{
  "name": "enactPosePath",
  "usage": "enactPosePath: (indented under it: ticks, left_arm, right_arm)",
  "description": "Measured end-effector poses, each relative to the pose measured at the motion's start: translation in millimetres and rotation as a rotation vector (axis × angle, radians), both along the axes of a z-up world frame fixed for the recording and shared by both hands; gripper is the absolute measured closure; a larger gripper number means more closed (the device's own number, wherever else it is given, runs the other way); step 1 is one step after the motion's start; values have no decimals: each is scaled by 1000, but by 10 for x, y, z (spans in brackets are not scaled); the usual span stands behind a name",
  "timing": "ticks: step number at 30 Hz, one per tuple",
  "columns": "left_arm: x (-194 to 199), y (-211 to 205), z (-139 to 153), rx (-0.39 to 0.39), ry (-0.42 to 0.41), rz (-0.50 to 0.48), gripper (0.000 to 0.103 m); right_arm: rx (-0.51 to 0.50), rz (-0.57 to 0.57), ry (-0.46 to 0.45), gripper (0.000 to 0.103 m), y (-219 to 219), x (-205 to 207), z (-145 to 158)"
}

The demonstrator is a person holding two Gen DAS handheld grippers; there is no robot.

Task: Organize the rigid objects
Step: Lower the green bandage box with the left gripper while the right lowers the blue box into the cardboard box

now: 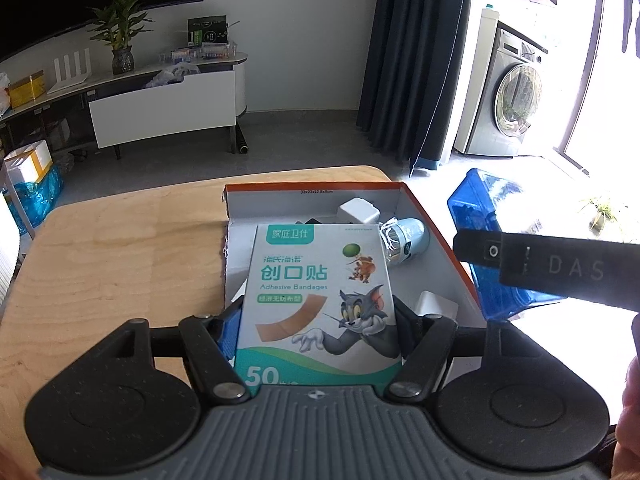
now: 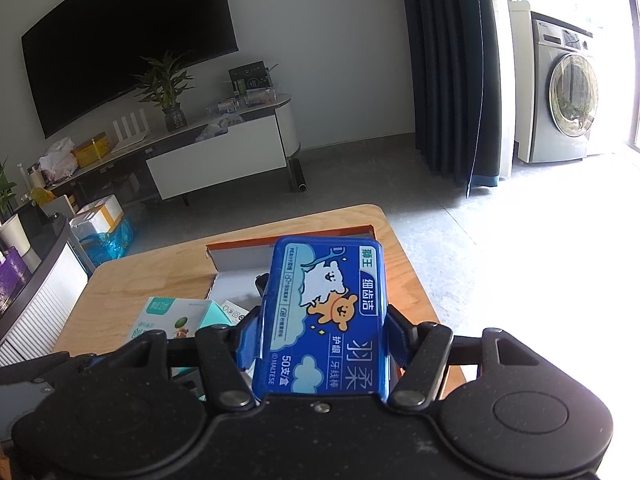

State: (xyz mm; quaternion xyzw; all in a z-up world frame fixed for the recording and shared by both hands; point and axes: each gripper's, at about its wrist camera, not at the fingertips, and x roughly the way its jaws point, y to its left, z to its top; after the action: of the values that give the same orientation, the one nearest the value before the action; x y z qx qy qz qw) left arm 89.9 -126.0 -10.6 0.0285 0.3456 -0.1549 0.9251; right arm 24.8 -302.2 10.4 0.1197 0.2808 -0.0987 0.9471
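Bandage box point(image 1: 320, 300) sits mid-frame, pinched in the left claw point(image 1: 316, 332), hanging over the open cardboard tray point(image 1: 432, 216) on the wood counter point(image 1: 120, 264). Blue floss case point(image 2: 326, 316), center of right wrist view, is clamped in the right claw point(image 2: 320, 344). White cube point(image 1: 356, 210) & pale-blue gadget point(image 1: 408, 240) lie inside tray.

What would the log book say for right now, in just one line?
left gripper: shut on bandage box | right gripper: shut on blue floss case | both above open tray
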Motion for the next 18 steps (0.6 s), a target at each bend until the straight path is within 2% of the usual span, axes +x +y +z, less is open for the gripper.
enactPosePath:
  ticks: [18]
  left_arm:
    - [215, -2, -38, 5, 28, -13, 32]
  right_arm:
    - [22, -9, 24, 29, -97, 121, -75]
